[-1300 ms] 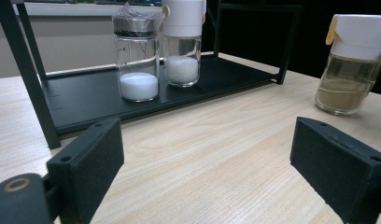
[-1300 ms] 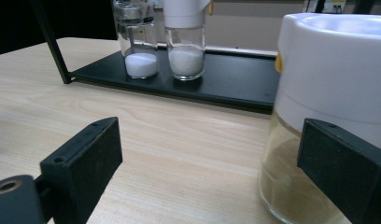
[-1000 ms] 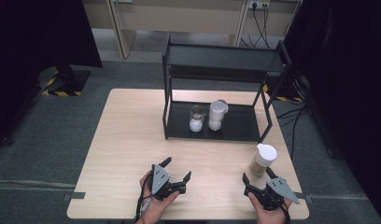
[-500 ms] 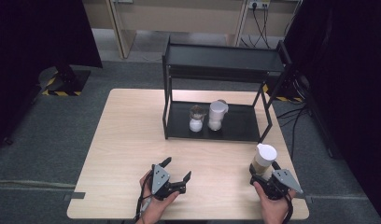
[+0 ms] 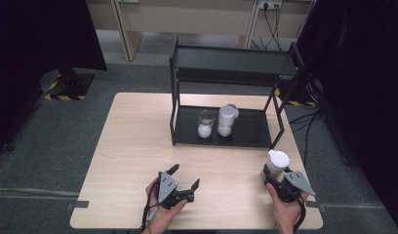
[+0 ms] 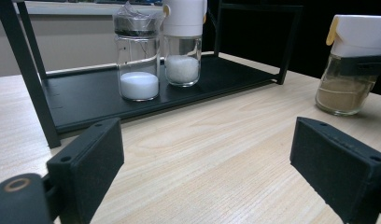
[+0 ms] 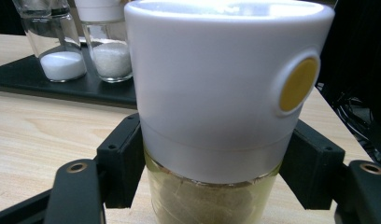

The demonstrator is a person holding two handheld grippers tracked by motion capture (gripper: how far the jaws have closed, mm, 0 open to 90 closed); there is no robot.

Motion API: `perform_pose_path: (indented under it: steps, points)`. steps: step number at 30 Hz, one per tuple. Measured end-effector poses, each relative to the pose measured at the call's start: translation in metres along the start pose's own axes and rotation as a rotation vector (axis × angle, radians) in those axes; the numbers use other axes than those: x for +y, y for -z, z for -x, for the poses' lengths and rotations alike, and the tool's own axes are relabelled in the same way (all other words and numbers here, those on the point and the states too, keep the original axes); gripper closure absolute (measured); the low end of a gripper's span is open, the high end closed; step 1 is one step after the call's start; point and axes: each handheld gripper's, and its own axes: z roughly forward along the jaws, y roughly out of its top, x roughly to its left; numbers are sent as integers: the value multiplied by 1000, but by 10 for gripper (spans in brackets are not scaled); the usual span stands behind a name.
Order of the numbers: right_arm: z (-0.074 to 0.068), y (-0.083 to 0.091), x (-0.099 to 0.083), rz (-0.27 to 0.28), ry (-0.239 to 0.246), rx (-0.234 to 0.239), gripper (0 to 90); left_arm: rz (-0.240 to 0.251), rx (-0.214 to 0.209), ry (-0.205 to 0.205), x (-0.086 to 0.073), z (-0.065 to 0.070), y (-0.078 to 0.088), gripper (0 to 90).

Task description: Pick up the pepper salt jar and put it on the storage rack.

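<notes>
A glass jar (image 5: 276, 163) with a white lid and brownish powder stands on the table's right side, in front of the rack's right leg. My right gripper (image 5: 274, 174) has just been closing its jaws, and its pads now press on both sides of the jar (image 7: 216, 116) just below the lid. My left gripper (image 5: 186, 175) rests near the front edge, open, with nothing between its fingers (image 6: 90, 158). From there the brown-powder jar (image 6: 348, 70) shows at the far right, with a black pad across its glass.
A black two-tier rack (image 5: 250, 129) stands at the table's back. Its lower shelf holds a glass jar of white powder (image 5: 205, 124) and a white-lidded jar (image 5: 226, 121) side by side. Bare wood lies between the grippers and the rack.
My right gripper moved forward up to the brown-powder jar and its jaws closed on it. The left gripper stayed where it was, open.
</notes>
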Motion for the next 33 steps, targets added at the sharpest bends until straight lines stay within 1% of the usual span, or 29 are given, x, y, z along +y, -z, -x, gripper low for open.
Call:
perform_pose_path:
  steps: [7,10,13,15,19,22,27,33]
  points:
    - [0,0,0,6,1,0,307,1,0,2,0,0,0,92]
    - [-2,1,0,16,3,8,307,0,0,2,0,0,0,92]
    - [-7,2,3,36,11,24,308,-1,0,2,0,0,0,92]
    - [-12,2,9,55,15,38,307,0,0,3,0,0,0,92]
    - [-16,1,14,67,22,51,308,1,0,3,0,0,0,92]
    - [-21,-3,18,74,24,61,308,2,0,5,0,0,0,92]
    - [-25,-8,22,79,20,66,308,1,0,7,0,0,0,92]
    - [-29,-15,32,91,25,73,308,0,-1,8,0,-1,0,92]
